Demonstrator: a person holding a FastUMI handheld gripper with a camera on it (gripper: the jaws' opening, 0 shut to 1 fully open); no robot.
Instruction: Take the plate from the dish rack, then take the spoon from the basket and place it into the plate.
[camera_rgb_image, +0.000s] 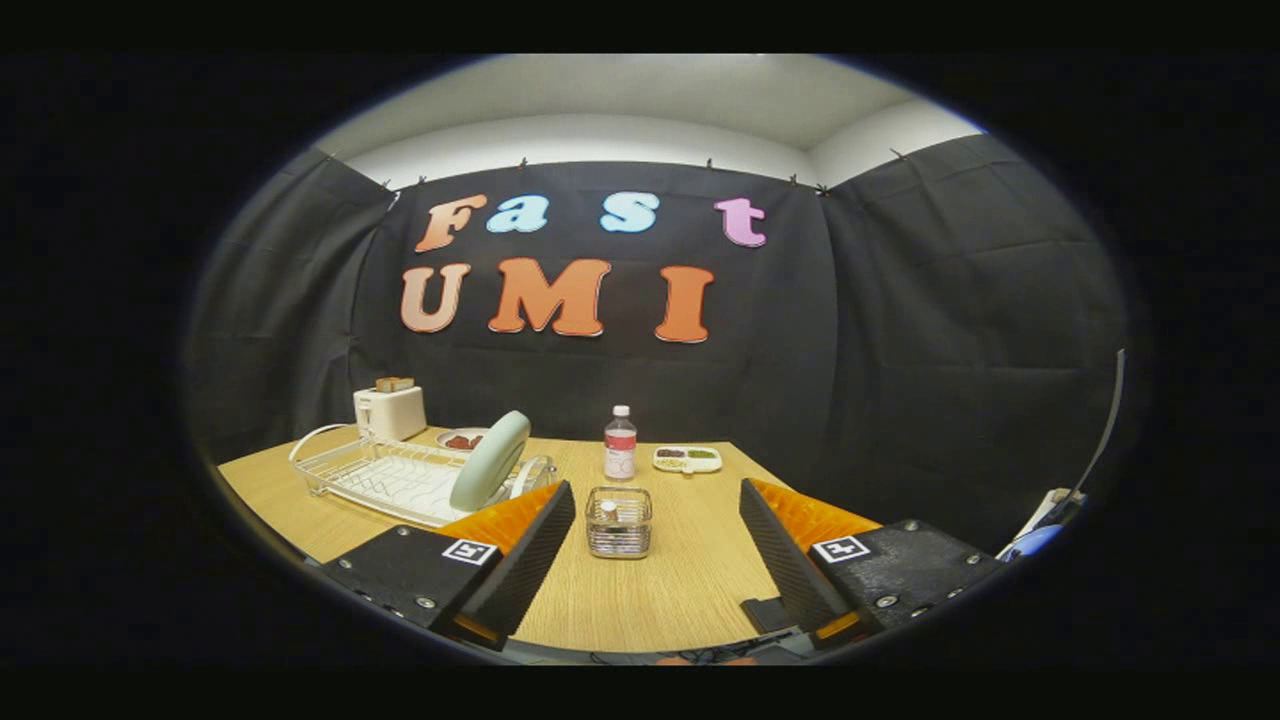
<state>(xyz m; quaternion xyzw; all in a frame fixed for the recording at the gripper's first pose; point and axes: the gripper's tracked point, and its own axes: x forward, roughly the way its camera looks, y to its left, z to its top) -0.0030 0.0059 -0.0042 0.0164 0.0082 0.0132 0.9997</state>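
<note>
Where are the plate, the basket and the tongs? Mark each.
plate (489, 461): gripper view, middle of its pale face, upright in the dish rack (330, 465).
basket (618, 525): gripper view, front mesh wall.
tongs (655, 545): gripper view, midway between the open tips.

A wooden table (690, 590) bearing a wire dish rack (400, 482), toaster (390, 411), water bottle (620, 444), mesh basket (618, 522) and divided snack tray (687, 459).

Pale green plate (490, 461), white wire dish rack (385, 477), light woodgrain table (650, 600), cream toaster (390, 411)
</note>
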